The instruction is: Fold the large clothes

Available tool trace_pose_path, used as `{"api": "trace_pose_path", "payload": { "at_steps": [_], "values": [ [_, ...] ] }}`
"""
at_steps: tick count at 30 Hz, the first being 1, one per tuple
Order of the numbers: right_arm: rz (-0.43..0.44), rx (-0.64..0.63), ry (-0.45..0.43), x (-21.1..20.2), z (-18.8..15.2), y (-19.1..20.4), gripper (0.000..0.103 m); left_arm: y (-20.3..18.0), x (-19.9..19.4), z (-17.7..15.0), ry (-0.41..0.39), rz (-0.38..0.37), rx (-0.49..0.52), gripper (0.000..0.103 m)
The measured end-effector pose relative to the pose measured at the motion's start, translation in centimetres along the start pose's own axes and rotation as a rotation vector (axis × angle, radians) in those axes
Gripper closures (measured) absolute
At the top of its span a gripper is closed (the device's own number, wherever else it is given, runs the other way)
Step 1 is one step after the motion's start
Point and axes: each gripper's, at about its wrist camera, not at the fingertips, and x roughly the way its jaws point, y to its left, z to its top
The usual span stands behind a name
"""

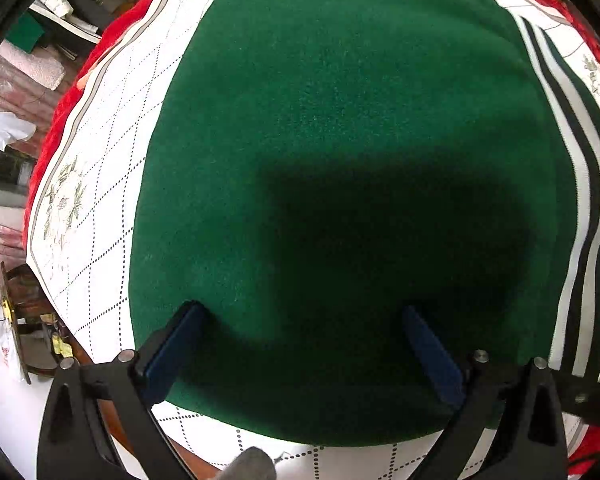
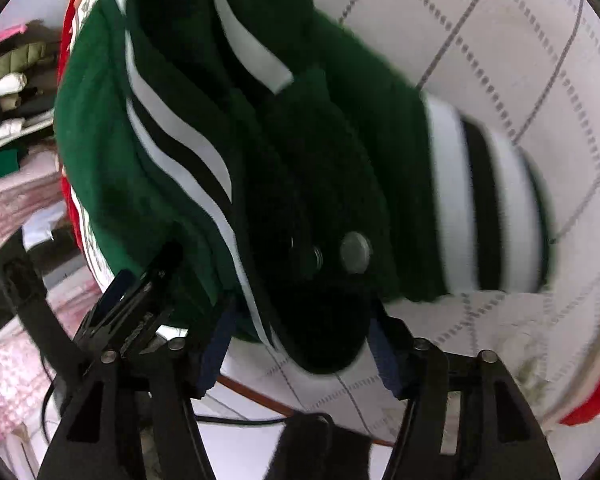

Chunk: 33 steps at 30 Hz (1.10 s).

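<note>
A dark green jacket [image 1: 340,140] lies spread flat on a white patterned tablecloth [image 1: 96,216], its black-and-white striped hem [image 1: 580,208] at the right. My left gripper [image 1: 303,310] hovers just over the near part of the jacket, jaws wide apart and nothing between them. In the right wrist view the jacket [image 2: 148,168] is bunched, with a striped cuff [image 2: 484,200] and metal snaps [image 2: 355,252] showing. A dark fold of it [image 2: 316,328] sits between the fingers of my right gripper [image 2: 300,344]. The jaws are partly apart and tablecloth shows beside the left pad [image 2: 216,344].
A red blanket [image 1: 60,120] lies under the tablecloth and shows at its edges. Piles of other clothes [image 2: 12,80] sit off to the left beyond the table. A dark wooden table edge [image 2: 268,398] and a black cable [image 2: 236,422] are near the bottom.
</note>
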Motion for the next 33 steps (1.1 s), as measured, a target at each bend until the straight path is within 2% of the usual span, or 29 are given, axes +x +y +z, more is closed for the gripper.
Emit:
{"api": "trace_pose_path", "payload": {
  "at_steps": [1, 3, 5, 8, 11, 13, 14, 15, 17, 19, 20, 21, 23, 25, 27, 30, 33],
  "values": [
    [0.024, 0.000, -0.010, 0.3, -0.2, 0.1, 0.076, -0.1, 0.2, 0.1, 0.008, 0.006, 0.007, 0.000],
    [-0.014, -0.029, -0.049, -0.1, -0.6, 1.2, 0.087, 0.2, 0.5, 0.6, 0.032, -0.007, 0.011, 0.000],
    [-0.036, -0.059, -0.094, -1.4, -1.6, 2.2, 0.091, 1.3, 0.0, 1.2, 0.050, -0.063, -0.024, 0.000],
    [-0.038, -0.100, -0.181, -4.3, -3.3, 3.6, 0.093, 4.1, -2.0, 1.4, 0.002, -0.119, -0.123, 0.000],
    [-0.035, -0.129, -0.276, -7.3, -4.6, 4.0, 0.095, 5.7, -2.2, 1.4, -0.007, -0.075, -0.140, 0.000],
    [-0.091, -0.108, -0.301, -7.5, -4.0, 2.8, 0.095, 6.2, -1.1, 1.4, 0.014, -0.056, -0.138, 0.000],
    [-0.156, -0.055, -0.269, -5.9, -2.9, 0.7, 0.095, 6.4, -0.6, 1.3, 0.031, -0.059, -0.138, 0.000],
    [-0.170, 0.017, -0.218, -4.4, -1.9, -1.3, 0.095, 6.5, 0.1, 1.3, 0.053, -0.075, -0.137, 0.000],
    [-0.092, 0.154, -0.115, -2.4, -0.5, -4.4, 0.094, 6.3, 0.3, 1.2, 0.064, -0.072, -0.123, 0.000],
    [-0.078, 0.129, -0.094, -3.6, 0.0, -4.1, 0.094, 6.1, -0.7, 1.4, 0.033, -0.031, -0.082, 0.000],
    [-0.085, 0.099, -0.095, -4.6, -0.2, -3.5, 0.089, 6.1, -1.4, 1.6, 0.013, -0.011, -0.066, 0.000],
    [-0.096, 0.088, -0.104, -5.5, -0.3, -3.2, 0.086, 6.3, -1.8, 1.7, 0.000, -0.005, -0.062, 0.000],
    [-0.116, 0.028, -0.178, -8.9, -0.8, -2.0, 0.084, 7.5, -2.9, 2.3, -0.025, -0.002, -0.077, 0.000],
    [-0.104, -0.022, -0.246, -11.6, -0.6, -0.8, 0.077, 9.0, -3.9, 3.4, -0.050, 0.003, -0.107, 0.000],
    [-0.069, -0.063, -0.294, -13.3, 0.4, -0.1, 0.060, 10.4, -4.9, 4.7, -0.080, 0.022, -0.139, 0.000],
    [0.013, -0.105, -0.337, -13.9, 5.0, 1.9, 0.060, 11.5, -4.9, 6.7, -0.099, 0.062, -0.173, 0.000],
    [0.085, -0.126, -0.303, -11.7, 10.2, 4.7, 0.060, 12.4, -4.1, 8.5, -0.102, 0.078, -0.217, 0.000]
  ]
}}
